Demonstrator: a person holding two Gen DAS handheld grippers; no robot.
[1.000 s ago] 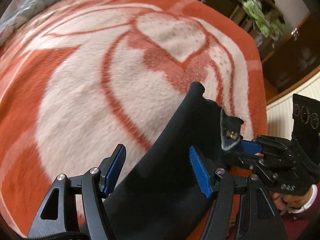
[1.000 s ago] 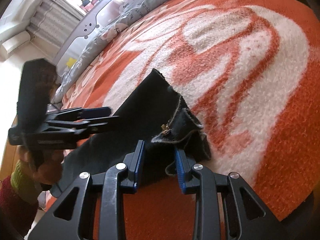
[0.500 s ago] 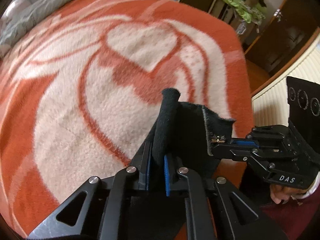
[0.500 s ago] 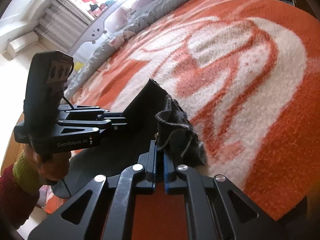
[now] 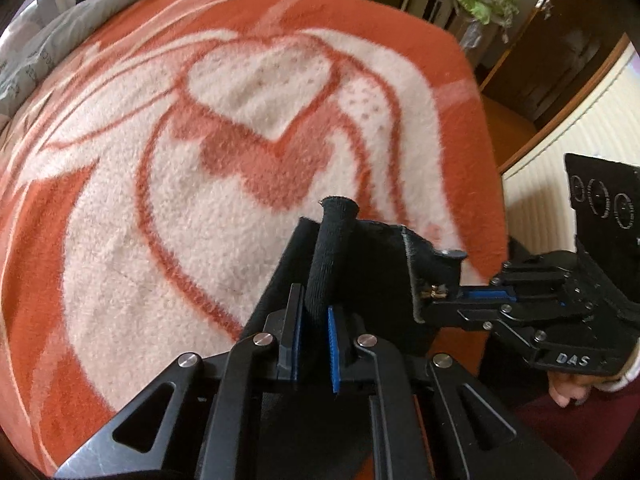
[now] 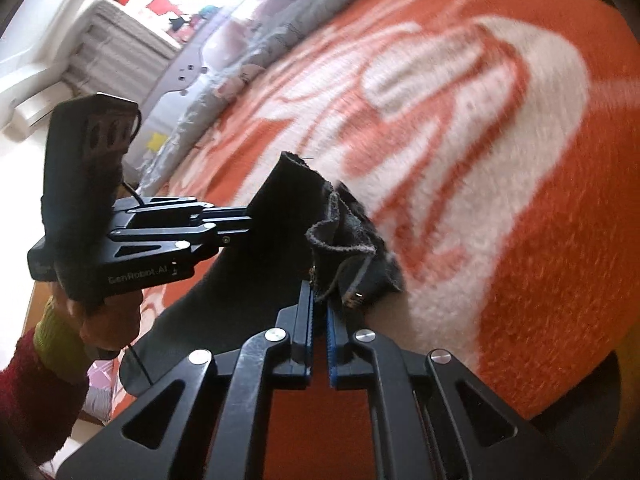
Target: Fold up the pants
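Black pants (image 5: 372, 264) hang by their waistband above the near edge of an orange and white blanket (image 5: 160, 184). My left gripper (image 5: 314, 316) is shut on a rolled fold of the waistband. My right gripper (image 6: 318, 312) is shut on the other waistband corner, by the small metal fastener (image 6: 356, 296). In the left wrist view the right gripper (image 5: 452, 300) holds the cloth at the right. In the right wrist view the left gripper (image 6: 244, 224) holds the pants (image 6: 280, 240) at the left. The legs hang out of sight below.
The blanket (image 6: 500, 160) covers a bed. A grey pillow (image 5: 60, 40) lies at its far left. Dark wooden furniture (image 5: 560, 60) and a white radiator (image 5: 560, 152) stand to the right of the bed.
Both grippers went from open to shut on the waistband. They have lifted the pants top up and back toward the near edge of the bed.
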